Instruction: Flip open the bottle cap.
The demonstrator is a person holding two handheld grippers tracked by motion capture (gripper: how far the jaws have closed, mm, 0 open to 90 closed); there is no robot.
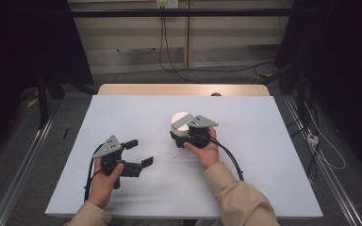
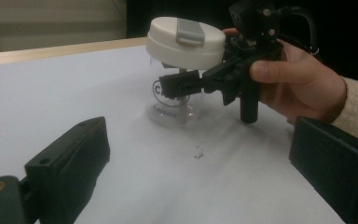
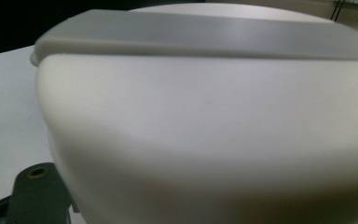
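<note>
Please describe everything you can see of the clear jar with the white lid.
The jar is small, with a clear body like glass or plastic bearing dark printed letters. Its wide, round, off-white lid has a grey strip across the top and looks tilted toward the left. The jar stands on the white table, near its middle. The right gripper is shut on the body just below the lid.

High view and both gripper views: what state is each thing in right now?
Clear jar: upright on the table, gripped around its body.
White lid: on the jar, tilted, grey flap down.
Right gripper: shut on the jar below the lid.
Left gripper: open, holding nothing, apart from the jar.
Table cover: flat, a few small crumbs near the jar.
</note>
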